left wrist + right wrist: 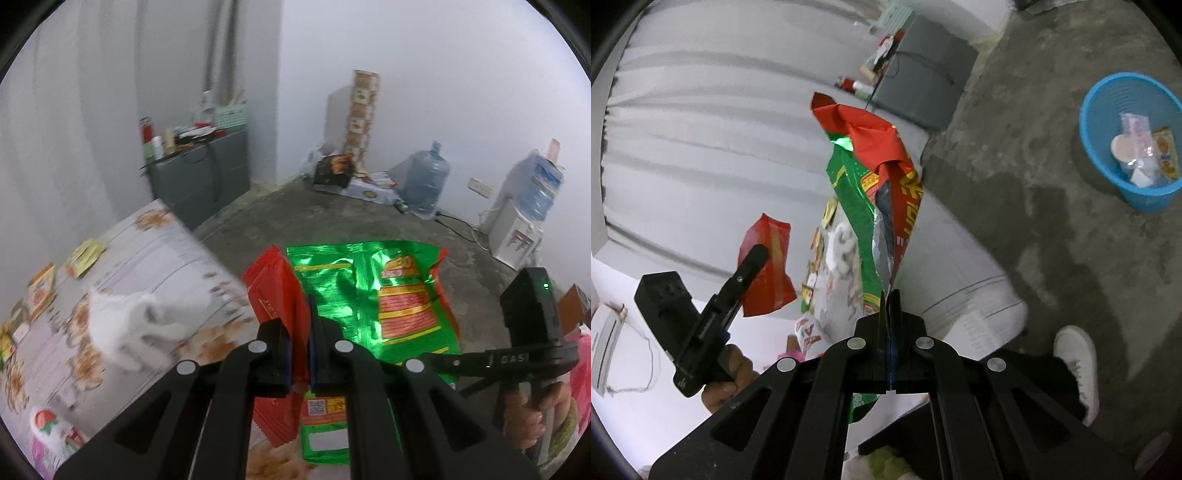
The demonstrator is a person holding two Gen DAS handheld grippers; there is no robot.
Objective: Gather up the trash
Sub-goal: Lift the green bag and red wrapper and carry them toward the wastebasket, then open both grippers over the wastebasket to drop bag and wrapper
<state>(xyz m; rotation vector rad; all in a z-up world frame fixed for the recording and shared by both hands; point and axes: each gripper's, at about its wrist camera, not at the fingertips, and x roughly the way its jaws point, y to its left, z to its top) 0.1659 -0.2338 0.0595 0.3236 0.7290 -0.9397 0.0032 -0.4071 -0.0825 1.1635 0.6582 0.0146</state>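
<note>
My left gripper (300, 325) is shut on a red snack wrapper (277, 291) and holds it in the air beside the table; the wrapper also shows in the right wrist view (768, 266). My right gripper (889, 301) is shut on a green and red foil snack bag (871, 192), held up off the table; the bag fills the middle of the left wrist view (373, 291). A blue trash basket (1097, 147) with several wrappers inside stands on the floor at the far right.
A table with a patterned cloth (177, 247) carries a crumpled white tissue (125, 325) and several small packets (85, 256). A grey cabinet (199, 181), water jugs (424, 181) and a dispenser (517, 221) stand along the walls. My white shoe (1076, 354) is on the concrete floor.
</note>
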